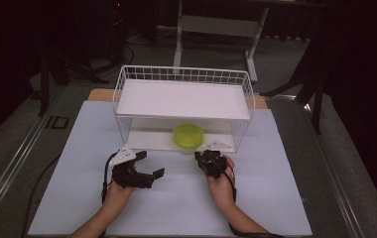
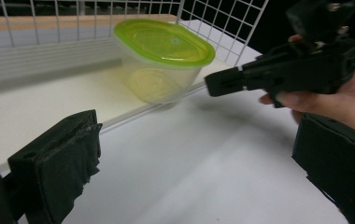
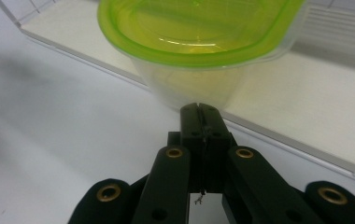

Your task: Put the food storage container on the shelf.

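I hold my left gripper (image 1: pixel 149 164) low over the white table (image 1: pixel 77 198), and its jaws stand wide apart with nothing between them; in the left gripper view one black pad (image 2: pixel 59 172) rises at the lower left and the other sits at the far right edge. My right gripper (image 3: pixel 199 108) has its jaws pressed together, closed on nothing, the two tips meeting in a thin seam in the right gripper view.

Straight ahead of my right gripper's tips, very near but not clearly touching, stands the clear plastic container (image 3: pixel 194 84) with its green lid (image 3: pixel 199 28) on top. It sits at the front edge of the lower shelf (image 1: pixel 147 141) of the white wire rack (image 1: pixel 184 74), upright, lid closed. From my left gripper, the container (image 2: pixel 159 79) lies ahead and a little to the right, well beyond the open jaws, and my right gripper (image 2: pixel 222 83) reaches in from the right with its closed tip pointing at the container's side, just beside it.

In the high view the container (image 1: pixel 188 136) sits just beyond and slightly left of my right hand (image 1: pixel 221 181), while my left hand (image 1: pixel 119 191) rests farther to the left, apart from the rack.
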